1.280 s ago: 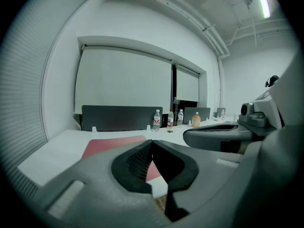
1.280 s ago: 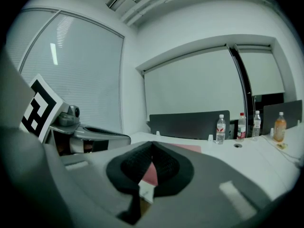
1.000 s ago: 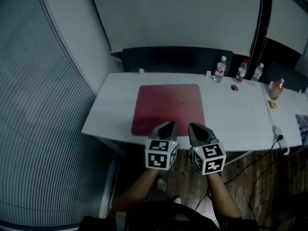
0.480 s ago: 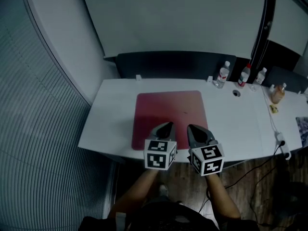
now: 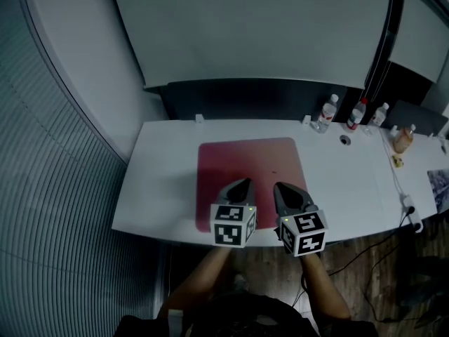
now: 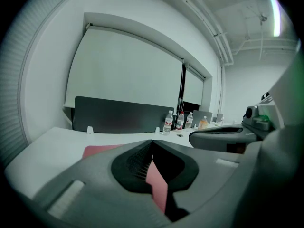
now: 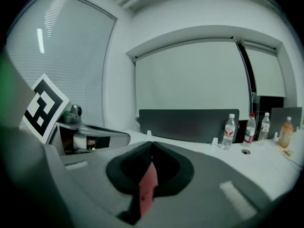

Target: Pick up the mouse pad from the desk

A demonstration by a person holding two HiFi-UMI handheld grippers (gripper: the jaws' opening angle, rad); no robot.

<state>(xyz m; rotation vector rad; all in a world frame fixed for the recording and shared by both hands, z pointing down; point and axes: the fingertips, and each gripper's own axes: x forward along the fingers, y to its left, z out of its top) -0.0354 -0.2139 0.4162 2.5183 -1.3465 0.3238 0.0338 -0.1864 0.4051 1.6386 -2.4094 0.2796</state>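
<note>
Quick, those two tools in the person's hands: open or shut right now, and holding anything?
Left tool: closed, holding nothing.
Right tool: closed, holding nothing.

The head view is dim and blue-tinted, lit evenly, with no hard shadows on the counter (image 5: 165, 181), and straight lines bow strongly toward its edges. Both gripper views are fisheye with black vignetted corners, and my own jaws fill the foreground soft and out of focus. The left gripper view has a glaring ceiling light strip (image 6: 274, 11) at upper right; the right gripper view has a bright streak on the blinds (image 7: 61, 56).
</note>
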